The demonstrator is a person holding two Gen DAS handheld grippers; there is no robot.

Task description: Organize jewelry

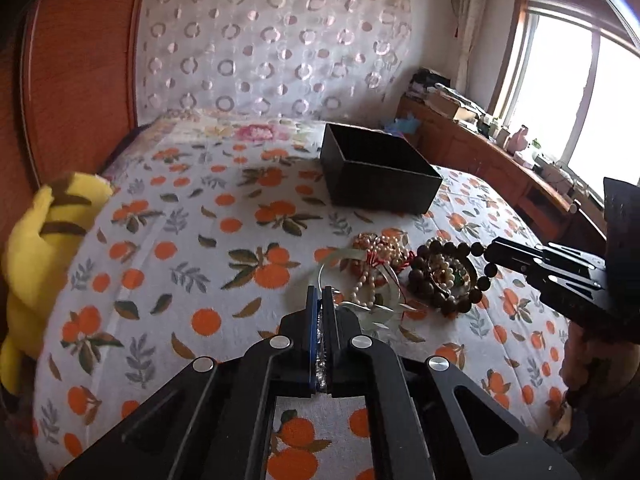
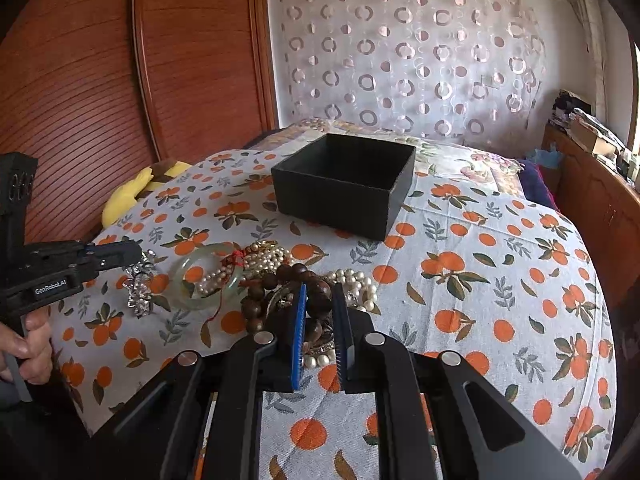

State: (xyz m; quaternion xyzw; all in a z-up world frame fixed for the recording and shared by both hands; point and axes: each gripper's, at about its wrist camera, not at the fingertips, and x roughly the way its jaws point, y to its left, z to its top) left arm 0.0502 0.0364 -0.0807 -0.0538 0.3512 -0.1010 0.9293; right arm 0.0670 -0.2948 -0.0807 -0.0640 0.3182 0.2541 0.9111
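Observation:
A pile of jewelry lies on the orange-print bedsheet: a pale green jade bangle (image 2: 208, 276), pearl strands (image 2: 264, 260), a dark wooden bead bracelet (image 2: 296, 288) and a silver chain (image 2: 138, 284). My left gripper (image 1: 320, 292) is shut on the silver chain, which hangs from its tips in the right wrist view. My right gripper (image 2: 320, 292) is closed around the wooden bead bracelet (image 1: 452, 276), with beads between its pads. An open, empty black box (image 2: 344, 184) stands behind the pile.
A yellow plush toy (image 1: 44, 256) lies at the bed's left edge by the wooden headboard (image 1: 80, 60). A wooden cabinet (image 1: 500, 160) with clutter runs along the right under the window. A patterned curtain hangs behind the bed.

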